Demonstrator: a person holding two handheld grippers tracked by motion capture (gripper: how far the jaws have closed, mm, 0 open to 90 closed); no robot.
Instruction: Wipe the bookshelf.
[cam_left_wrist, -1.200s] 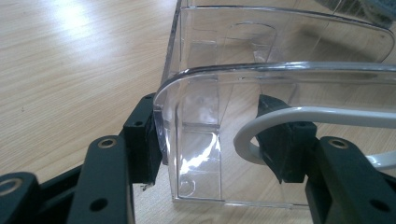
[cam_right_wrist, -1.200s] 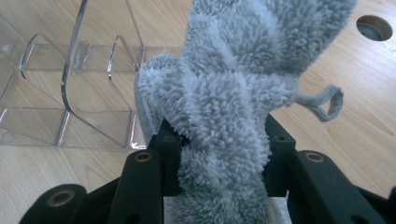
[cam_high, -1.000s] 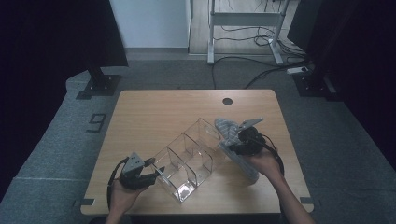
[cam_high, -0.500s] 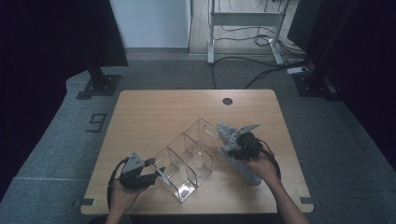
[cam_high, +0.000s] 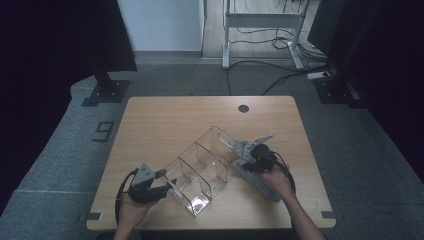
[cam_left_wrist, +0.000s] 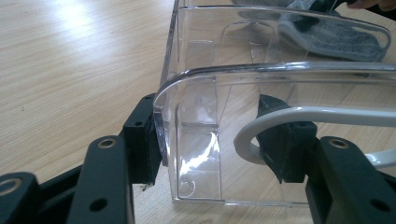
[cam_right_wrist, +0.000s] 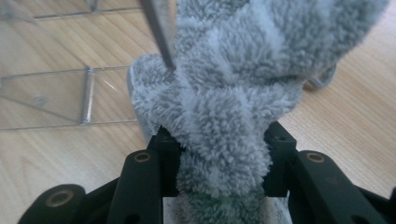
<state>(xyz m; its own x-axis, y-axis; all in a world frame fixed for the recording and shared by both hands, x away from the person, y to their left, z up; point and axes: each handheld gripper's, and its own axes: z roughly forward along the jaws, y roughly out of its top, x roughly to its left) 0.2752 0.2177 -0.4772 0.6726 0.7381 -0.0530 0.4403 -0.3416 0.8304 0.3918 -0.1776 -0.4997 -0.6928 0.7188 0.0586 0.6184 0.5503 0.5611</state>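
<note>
The left claw (cam_high: 167, 186) grips the near end wall of the clear divided organizer (cam_high: 200, 170), 1 jaw outside the wall and 1 inside. The organizer lies slantwise on the desk (cam_high: 165, 120), near the middle of its front edge. The right claw (cam_right_wrist: 218, 163) is clamped on a fluffy grey slipper (cam_high: 255, 170), which lies just beside the organizer toward the desk's right edge.
</note>
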